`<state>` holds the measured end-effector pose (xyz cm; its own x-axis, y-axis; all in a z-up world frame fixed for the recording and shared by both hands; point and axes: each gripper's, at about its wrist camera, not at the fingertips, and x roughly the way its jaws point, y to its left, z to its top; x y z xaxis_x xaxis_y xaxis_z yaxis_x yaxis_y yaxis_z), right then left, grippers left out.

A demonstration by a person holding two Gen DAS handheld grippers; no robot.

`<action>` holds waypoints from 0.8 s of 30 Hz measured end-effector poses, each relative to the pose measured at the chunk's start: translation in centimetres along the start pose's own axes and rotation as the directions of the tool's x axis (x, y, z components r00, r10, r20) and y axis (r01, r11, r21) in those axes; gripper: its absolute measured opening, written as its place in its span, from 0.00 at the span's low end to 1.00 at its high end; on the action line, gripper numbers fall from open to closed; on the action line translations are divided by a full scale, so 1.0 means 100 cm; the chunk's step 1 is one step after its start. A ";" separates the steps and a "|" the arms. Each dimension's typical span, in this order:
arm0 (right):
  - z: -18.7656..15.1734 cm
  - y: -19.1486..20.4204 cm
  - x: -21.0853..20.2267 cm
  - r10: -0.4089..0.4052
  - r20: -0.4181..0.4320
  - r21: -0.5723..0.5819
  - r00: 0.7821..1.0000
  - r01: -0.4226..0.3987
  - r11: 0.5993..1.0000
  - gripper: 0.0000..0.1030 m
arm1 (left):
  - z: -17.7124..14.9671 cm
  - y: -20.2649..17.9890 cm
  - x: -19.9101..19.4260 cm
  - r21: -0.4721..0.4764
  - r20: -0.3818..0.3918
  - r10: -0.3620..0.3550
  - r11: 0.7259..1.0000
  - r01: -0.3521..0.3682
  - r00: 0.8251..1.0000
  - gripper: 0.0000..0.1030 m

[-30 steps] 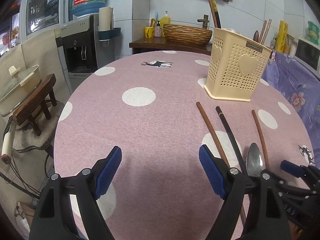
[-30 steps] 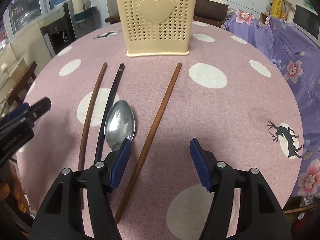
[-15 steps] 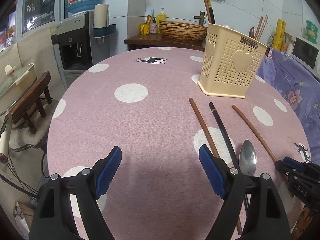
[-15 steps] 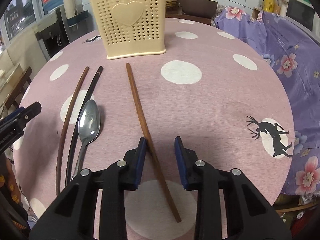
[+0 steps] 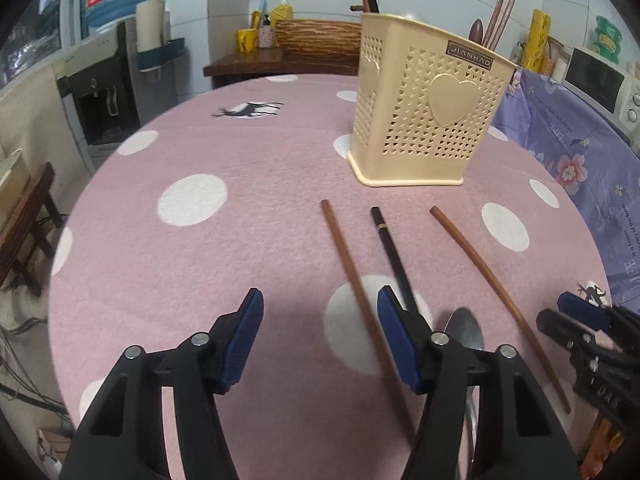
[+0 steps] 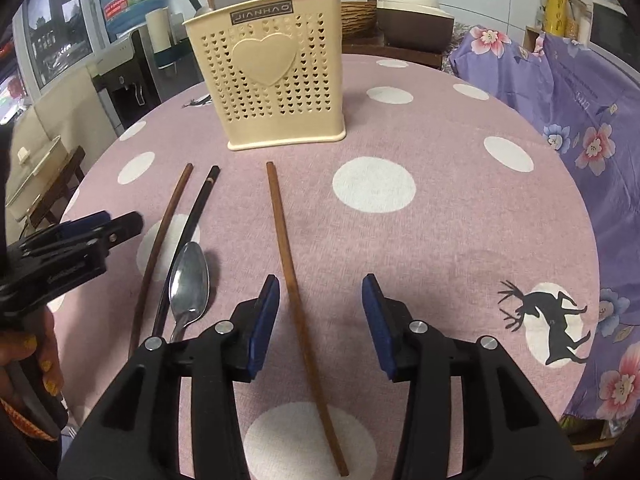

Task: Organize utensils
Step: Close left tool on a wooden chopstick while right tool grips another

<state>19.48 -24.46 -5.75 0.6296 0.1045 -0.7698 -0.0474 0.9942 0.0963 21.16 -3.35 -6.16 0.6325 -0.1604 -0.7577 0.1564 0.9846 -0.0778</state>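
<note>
A cream perforated utensil holder (image 5: pixel 428 116) (image 6: pixel 276 80) stands at the far side of the pink dotted table (image 5: pixel 224 272), with several utensils in it. In front of it lie a brown chopstick (image 5: pixel 348 268) (image 6: pixel 168 220), a black chopstick (image 5: pixel 390 248) (image 6: pixel 200 204), a metal spoon (image 5: pixel 464 328) (image 6: pixel 190 276) and a second brown chopstick (image 5: pixel 480 272) (image 6: pixel 292 276). My left gripper (image 5: pixel 320 332) (image 6: pixel 72 248) is closing, with the first brown chopstick between the jaws by the right pad, untouched. My right gripper (image 6: pixel 322 316) (image 5: pixel 580 320) is opening astride the second brown chopstick, which lies flat.
A purple floral cloth (image 6: pixel 580 112) covers furniture along the table's right side. A water dispenser (image 5: pixel 108 92) and a wooden stool (image 5: pixel 24 216) stand off the left edge. A side table with a woven basket (image 5: pixel 320 36) is behind the holder. A hand (image 6: pixel 32 360) holds the left gripper.
The right gripper narrowed around the second brown chopstick, swung its far end leftward, then widened again. The left gripper shifted right toward the first brown chopstick and its jaws narrowed.
</note>
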 end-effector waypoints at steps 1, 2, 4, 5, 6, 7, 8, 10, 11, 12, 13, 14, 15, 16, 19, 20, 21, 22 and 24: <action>-0.001 0.000 0.000 0.004 -0.001 0.001 1.000 -0.004 1.000 0.44 | 0.004 -0.003 0.006 0.002 -0.015 -0.008 1.000 0.008 1.000 0.53; -0.001 0.000 0.000 0.006 -0.003 0.000 1.000 -0.006 1.000 0.44 | 0.008 -0.005 0.012 0.008 -0.028 -0.008 1.000 0.008 1.000 0.49; -0.002 0.000 -0.001 0.005 0.000 -0.004 1.000 -0.005 1.000 0.44 | 0.013 -0.010 0.024 0.020 -0.043 0.017 1.000 -0.016 0.999 0.43; -0.002 0.000 -0.001 0.005 0.002 -0.003 1.000 -0.005 1.000 0.44 | 0.015 -0.010 0.029 0.025 -0.048 0.029 0.999 -0.028 0.998 0.40; -0.001 -0.001 -0.001 0.007 0.004 -0.004 1.000 -0.007 1.000 0.44 | 0.017 -0.011 0.033 0.028 -0.055 0.035 0.999 -0.033 0.998 0.38; 0.000 -0.001 -0.001 0.006 0.006 -0.005 1.000 -0.006 1.000 0.44 | 0.018 -0.013 0.036 0.033 -0.048 0.045 0.999 -0.043 0.998 0.37; 0.001 -0.002 -0.001 0.002 0.008 -0.006 1.000 -0.002 1.000 0.44 | 0.020 -0.014 0.038 0.040 -0.047 0.057 0.998 -0.056 0.997 0.34; 0.004 -0.003 -0.001 0.000 0.010 -0.006 1.000 0.000 1.000 0.44 | 0.023 -0.017 0.041 0.058 -0.042 0.079 0.995 -0.076 0.996 0.32; 0.005 -0.004 0.000 0.002 0.011 -0.007 1.000 -0.002 1.000 0.44 | 0.024 -0.018 0.043 0.061 -0.040 0.084 0.995 -0.082 0.996 0.28; 0.007 -0.003 0.000 0.008 0.013 -0.010 1.000 -0.008 1.000 0.44 | 0.025 -0.017 0.043 0.062 -0.038 0.087 0.994 -0.085 0.995 0.25; 0.009 -0.002 0.000 0.016 0.016 -0.017 1.000 -0.016 1.000 0.44 | 0.027 -0.016 0.044 0.061 -0.039 0.089 0.994 -0.086 0.995 0.18; 0.012 0.000 0.000 0.025 0.020 -0.028 0.999 -0.024 0.999 0.44 | 0.027 -0.013 0.044 0.057 -0.042 0.090 0.995 -0.087 0.995 0.12; 0.015 0.002 0.001 0.036 0.023 -0.041 0.999 -0.035 0.999 0.44 | 0.028 -0.009 0.044 0.053 -0.046 0.081 0.996 -0.079 0.996 0.11; 0.020 0.004 0.003 0.050 0.024 -0.054 0.998 -0.049 0.997 0.44 | 0.029 -0.006 0.043 0.047 -0.048 0.066 0.997 -0.064 0.997 0.11; 0.035 0.010 0.018 0.074 -0.009 -0.097 0.997 -0.074 0.993 0.44 | 0.026 -0.001 0.040 0.047 -0.052 0.067 0.997 -0.065 0.996 0.11; 0.041 0.013 0.026 0.074 -0.023 -0.115 0.997 -0.077 0.990 0.44 | 0.025 0.000 0.039 0.049 -0.050 0.068 0.997 -0.066 0.996 0.11; 0.047 0.015 0.034 0.076 -0.036 -0.125 0.996 -0.080 0.989 0.44 | 0.023 0.001 0.038 0.048 -0.050 0.068 0.997 -0.066 0.996 0.11; 0.051 0.017 0.041 0.080 -0.051 -0.131 0.995 -0.086 0.988 0.44 | 0.023 0.002 0.037 0.046 -0.051 0.066 0.997 -0.064 0.996 0.11; 0.060 0.020 0.057 0.103 -0.092 -0.140 0.990 -0.115 0.983 0.44 | 0.023 0.004 0.036 0.036 -0.056 0.055 0.998 -0.053 0.997 0.11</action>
<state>27.60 -22.03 -6.16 0.5475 0.2083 -0.8105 -0.2281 0.9690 0.0949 25.22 -3.66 -7.45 0.5970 -0.1024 -0.7957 0.1504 0.9885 -0.0143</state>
